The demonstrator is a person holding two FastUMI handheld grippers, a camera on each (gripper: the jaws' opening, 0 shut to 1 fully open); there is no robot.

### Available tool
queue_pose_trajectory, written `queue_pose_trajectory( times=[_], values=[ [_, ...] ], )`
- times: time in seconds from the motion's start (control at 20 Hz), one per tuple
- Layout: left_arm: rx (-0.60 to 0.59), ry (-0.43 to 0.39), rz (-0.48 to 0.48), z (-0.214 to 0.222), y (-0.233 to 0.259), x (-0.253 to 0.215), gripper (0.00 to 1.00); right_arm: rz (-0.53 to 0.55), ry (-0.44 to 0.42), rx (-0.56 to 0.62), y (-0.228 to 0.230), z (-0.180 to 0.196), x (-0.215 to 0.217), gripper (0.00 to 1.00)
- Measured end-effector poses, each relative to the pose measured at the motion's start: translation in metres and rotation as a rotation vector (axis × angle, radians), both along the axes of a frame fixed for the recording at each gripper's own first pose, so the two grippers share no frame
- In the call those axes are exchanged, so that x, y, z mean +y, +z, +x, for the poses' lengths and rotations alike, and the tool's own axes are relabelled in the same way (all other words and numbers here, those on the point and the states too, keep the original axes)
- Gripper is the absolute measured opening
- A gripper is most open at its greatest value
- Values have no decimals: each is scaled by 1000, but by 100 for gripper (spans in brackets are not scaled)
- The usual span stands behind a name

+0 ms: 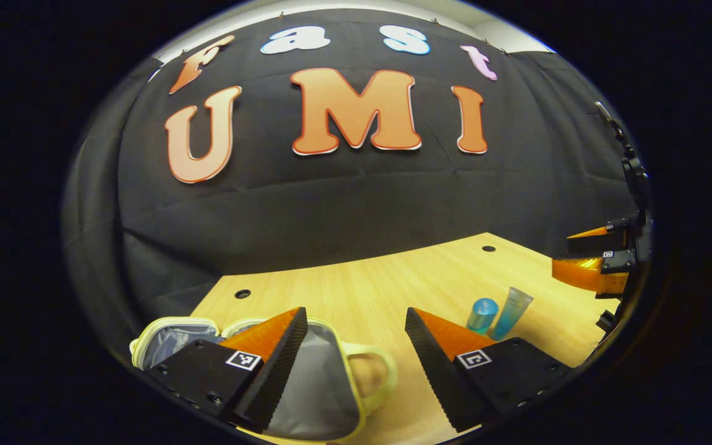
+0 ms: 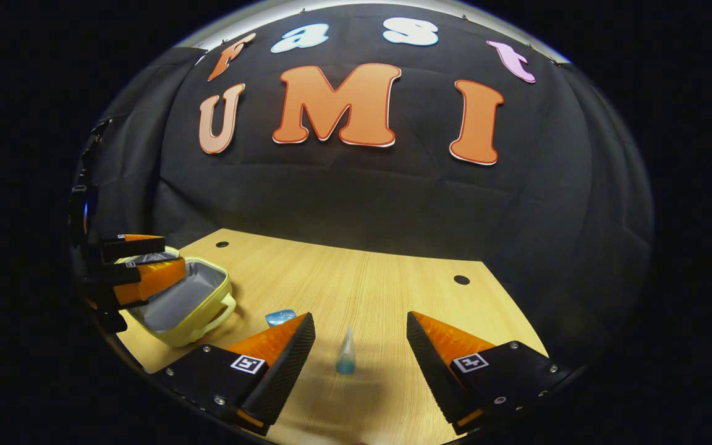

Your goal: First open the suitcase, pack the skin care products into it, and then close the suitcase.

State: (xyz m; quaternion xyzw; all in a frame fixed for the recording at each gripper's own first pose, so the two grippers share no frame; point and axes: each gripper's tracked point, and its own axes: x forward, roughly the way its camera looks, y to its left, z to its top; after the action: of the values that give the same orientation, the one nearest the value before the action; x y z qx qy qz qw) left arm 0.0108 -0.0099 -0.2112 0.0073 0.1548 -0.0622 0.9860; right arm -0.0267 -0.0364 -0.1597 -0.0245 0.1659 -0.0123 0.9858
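A small pale-yellow suitcase (image 1: 325, 383) with a grey lining lies open on the wooden table, under my left gripper (image 1: 356, 343), which is open and holds nothing. In the right gripper view the same suitcase (image 2: 186, 303) sits at the left with the left gripper (image 2: 139, 262) hovering over it. A blue jar (image 1: 481, 314) and a clear blue tube (image 1: 510, 312) rest to the right of the case. My right gripper (image 2: 361, 343) is open, with the tube (image 2: 346, 353) lying between its fingers, untouched, and the jar (image 2: 280, 317) beside its left finger.
The wooden table (image 2: 381, 278) has round holes near its back edge (image 2: 461, 280). Black cloth hangs close behind it. The right gripper (image 1: 597, 266) shows at the far right of the left gripper view.
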Motion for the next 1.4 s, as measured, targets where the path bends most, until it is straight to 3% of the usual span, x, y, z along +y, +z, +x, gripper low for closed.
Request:
queue_pose_trajectory(
  times=[0.4, 1.05, 1.2, 1.4],
  values=[
    [95, -147, -29, 0, -76, -100, 99, 11, 68, 117, -65, 6, 14, 95],
    [149, -223, -54, 31, -131, -160, 98, 30, 109, 146, -116, 26, 4, 95],
    [152, -246, -54, 41, -136, -172, 89, 49, 112, 160, -124, 28, 1, 95],
    [147, -247, -62, 52, -139, -178, 54, 51, 145, 181, -135, 30, 4, 93]
  ],
)
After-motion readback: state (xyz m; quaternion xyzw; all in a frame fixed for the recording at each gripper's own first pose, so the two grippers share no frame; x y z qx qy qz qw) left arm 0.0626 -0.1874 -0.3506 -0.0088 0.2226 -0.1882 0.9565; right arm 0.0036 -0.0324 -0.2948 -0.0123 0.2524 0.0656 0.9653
